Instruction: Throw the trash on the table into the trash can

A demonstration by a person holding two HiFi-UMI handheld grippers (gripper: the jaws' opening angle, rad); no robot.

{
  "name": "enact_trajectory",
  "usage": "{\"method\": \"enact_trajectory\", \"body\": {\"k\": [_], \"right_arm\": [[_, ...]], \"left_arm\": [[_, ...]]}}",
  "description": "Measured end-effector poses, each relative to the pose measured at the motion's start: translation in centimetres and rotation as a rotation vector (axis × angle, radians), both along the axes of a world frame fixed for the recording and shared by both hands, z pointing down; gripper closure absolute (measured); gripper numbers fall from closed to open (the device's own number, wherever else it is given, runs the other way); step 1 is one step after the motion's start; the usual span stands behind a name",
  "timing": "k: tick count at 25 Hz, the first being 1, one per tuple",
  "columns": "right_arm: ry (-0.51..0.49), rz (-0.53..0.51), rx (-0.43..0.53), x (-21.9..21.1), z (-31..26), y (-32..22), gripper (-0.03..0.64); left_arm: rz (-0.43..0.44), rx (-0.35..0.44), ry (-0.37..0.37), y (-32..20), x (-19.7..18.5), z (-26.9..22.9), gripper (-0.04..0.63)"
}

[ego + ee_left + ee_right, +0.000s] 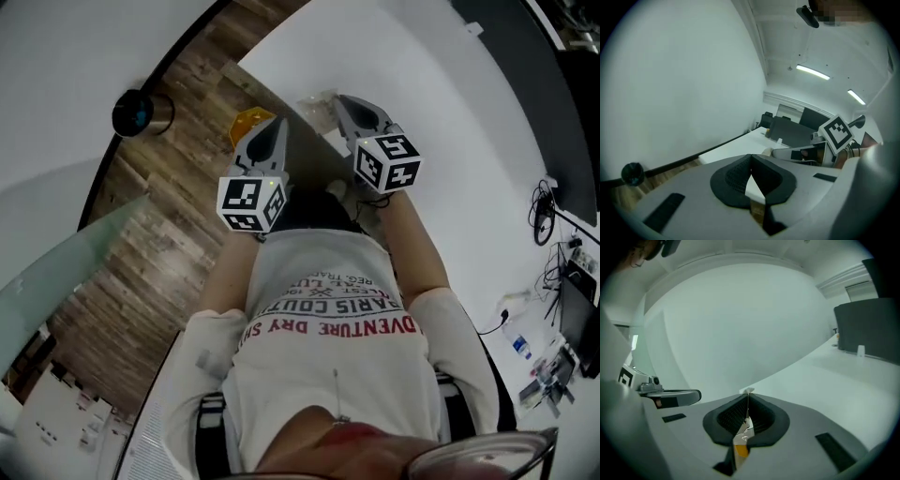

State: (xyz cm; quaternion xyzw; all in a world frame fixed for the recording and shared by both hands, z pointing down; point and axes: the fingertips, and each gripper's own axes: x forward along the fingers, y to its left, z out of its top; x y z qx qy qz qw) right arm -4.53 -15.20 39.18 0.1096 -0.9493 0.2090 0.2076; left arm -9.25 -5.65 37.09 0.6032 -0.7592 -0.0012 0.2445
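Note:
The trash can (141, 112), a dark round bin, stands on the wood floor at the upper left; it also shows small in the left gripper view (633, 173). My left gripper (274, 124) hangs past the white table's (422, 75) edge, jaws closed (750, 161) on an orange wrapper (248, 122), seen as a white and brownish sliver between the pads. My right gripper (339, 99) is over the table's edge, shut (748, 397) on a thin clear wrapper with an orange patch (742, 441). Crumpled clear plastic (317, 108) shows at its tip.
Wood floor (159, 253) lies between the table and the curved white wall. A glass panel (56, 272) stands at the left. Cables and small devices (548, 347) lie at the right. Dark screens (792, 131) stand at the table's far end.

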Motion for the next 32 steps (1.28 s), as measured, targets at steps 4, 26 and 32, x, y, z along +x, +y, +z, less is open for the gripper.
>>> {"method": "enact_trajectory", "body": {"k": [4,26,32], "right_arm": [[0.049,-0.110,-0.028,-7.4,3.3,7.4,0.591],[0.469,-0.326,-0.019,-18.3,48.6,20.6,0.589],[0.528,-0.314,0.037,-16.4,55.4,21.3,0.588]], "left_arm": [[-0.117,-0.054,0.035,7.8,-6.4,2.9,0.572],[-0.393,-0.293,0.348,24.8,-13.9,38.7,0.572],[-0.451,-0.328,0.442,27.3,-10.4,44.1,0.572]]}}
